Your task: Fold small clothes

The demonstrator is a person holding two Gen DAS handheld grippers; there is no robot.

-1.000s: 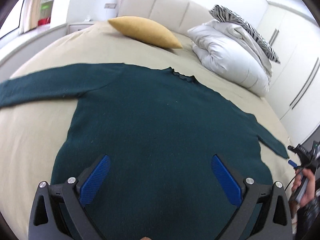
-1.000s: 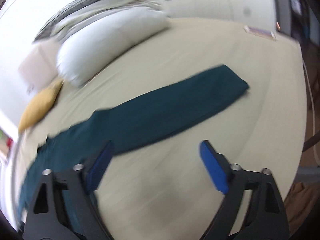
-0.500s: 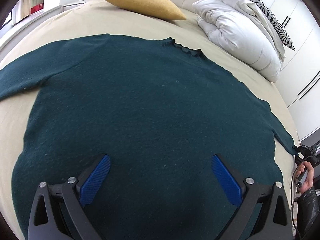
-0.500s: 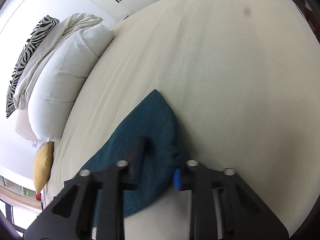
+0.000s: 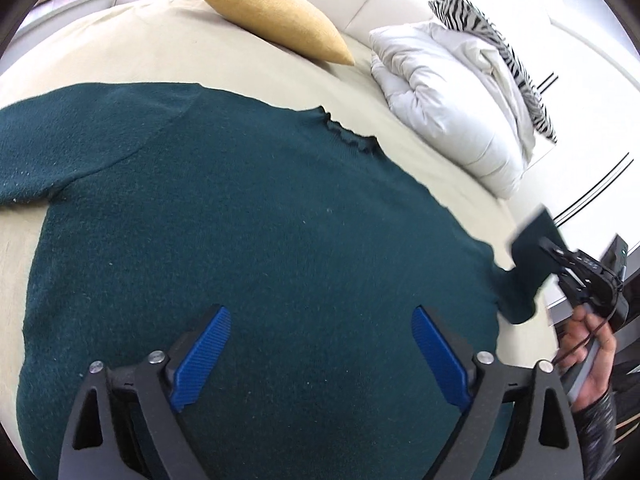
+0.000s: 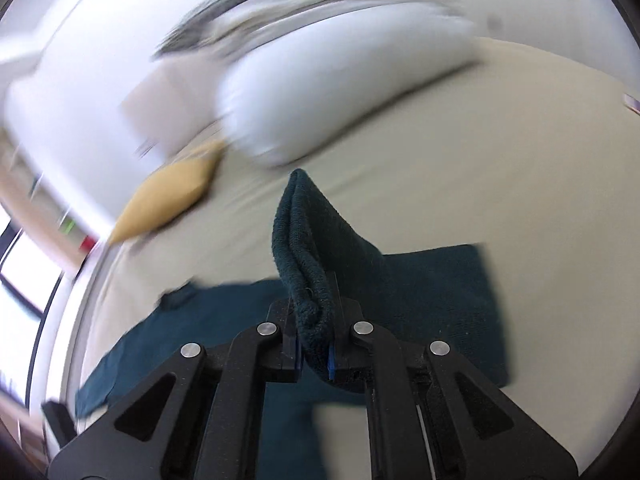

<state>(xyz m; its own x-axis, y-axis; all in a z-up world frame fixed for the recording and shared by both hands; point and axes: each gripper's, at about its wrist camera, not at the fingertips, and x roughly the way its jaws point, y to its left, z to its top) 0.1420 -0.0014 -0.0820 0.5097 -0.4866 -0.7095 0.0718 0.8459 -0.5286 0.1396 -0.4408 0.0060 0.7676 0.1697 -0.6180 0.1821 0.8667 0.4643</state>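
A dark green long-sleeved sweater (image 5: 248, 240) lies spread flat on the beige bed (image 5: 120, 48), its frilled neckline pointing at the pillows. My left gripper (image 5: 320, 352) hovers over the sweater's lower body; its jaws are closing but stand wide apart, and the blue pads (image 5: 200, 360) press on nothing. My right gripper (image 6: 314, 354) is shut on the cuff of the sweater's right sleeve (image 6: 304, 248), which stands up folded between the jaws. In the left wrist view that right gripper (image 5: 556, 252) holds the cuff (image 5: 532, 248) lifted off the bed at the right edge.
A mustard cushion (image 5: 276, 20), a white duvet (image 5: 448, 92) and a zebra-striped pillow (image 5: 500, 44) lie at the head of the bed. A person's hand (image 5: 592, 360) holds the right gripper's handle. White wardrobe doors (image 5: 592, 160) stand beyond the bed's right side.
My right gripper closed on the sleeve cuff and lifted it off the bed, swinging toward the sweater's body. My left gripper came nearer the sweater and its jaws narrowed slightly.
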